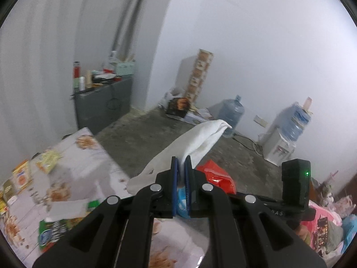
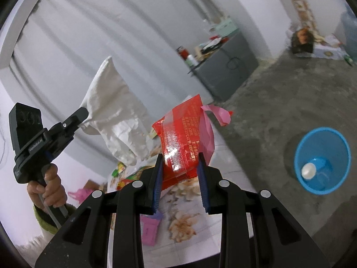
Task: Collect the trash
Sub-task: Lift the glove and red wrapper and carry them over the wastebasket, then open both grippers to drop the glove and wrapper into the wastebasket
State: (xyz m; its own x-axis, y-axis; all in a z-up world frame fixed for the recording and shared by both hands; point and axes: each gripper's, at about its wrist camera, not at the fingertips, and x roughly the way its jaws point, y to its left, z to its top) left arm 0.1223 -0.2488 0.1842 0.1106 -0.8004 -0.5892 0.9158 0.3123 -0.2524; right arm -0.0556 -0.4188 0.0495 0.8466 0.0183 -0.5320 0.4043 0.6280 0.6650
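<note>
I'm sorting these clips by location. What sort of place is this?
Probably a plain, lived-in room in a home, perhaps used for storage: a bare concrete floor, a water dispenser with a spare water jug against the white wall, and a table littered with snack wrappers.

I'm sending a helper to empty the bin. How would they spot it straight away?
Look at the bare grey concrete floor beside the patterned table. The bin stands there alone: a round bright blue plastic basket, open-topped, with a white object in its bottom.
</note>
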